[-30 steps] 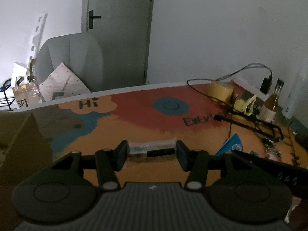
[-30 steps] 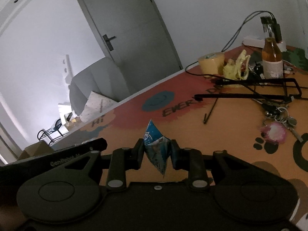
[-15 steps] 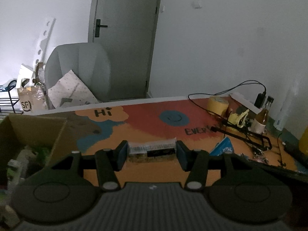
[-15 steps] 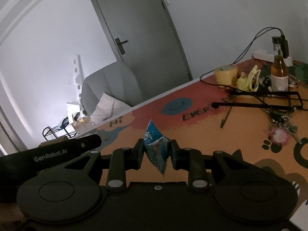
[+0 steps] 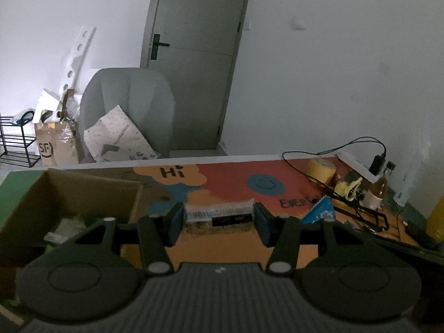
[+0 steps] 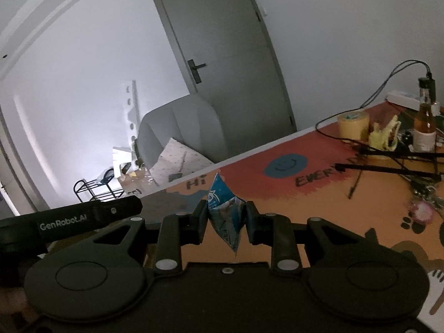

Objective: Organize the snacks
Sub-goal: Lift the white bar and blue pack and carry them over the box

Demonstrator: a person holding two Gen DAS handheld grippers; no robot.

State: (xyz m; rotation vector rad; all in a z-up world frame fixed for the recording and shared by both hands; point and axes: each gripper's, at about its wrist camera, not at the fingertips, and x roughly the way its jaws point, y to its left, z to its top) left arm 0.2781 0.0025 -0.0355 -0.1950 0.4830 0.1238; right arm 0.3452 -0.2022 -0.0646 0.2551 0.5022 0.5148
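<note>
My left gripper is shut on a clear-wrapped snack bar with printed digits, held crosswise above the colourful table mat. An open cardboard box with several snacks inside sits just left of it. My right gripper is shut on a small blue snack packet, pinched upright with its pointed ends up and down. That blue snack packet also shows at the right in the left wrist view. The left gripper's body lies to the left in the right wrist view.
On the table's right end stand a tape roll, a yellow clip, a bottle, a black wire rack and keys. A grey chair, a door and a floor box lie behind.
Both grippers rose with their snacks still gripped. The left view swung left, so the cardboard box's inside came into sight. More of the room and door now shows.
</note>
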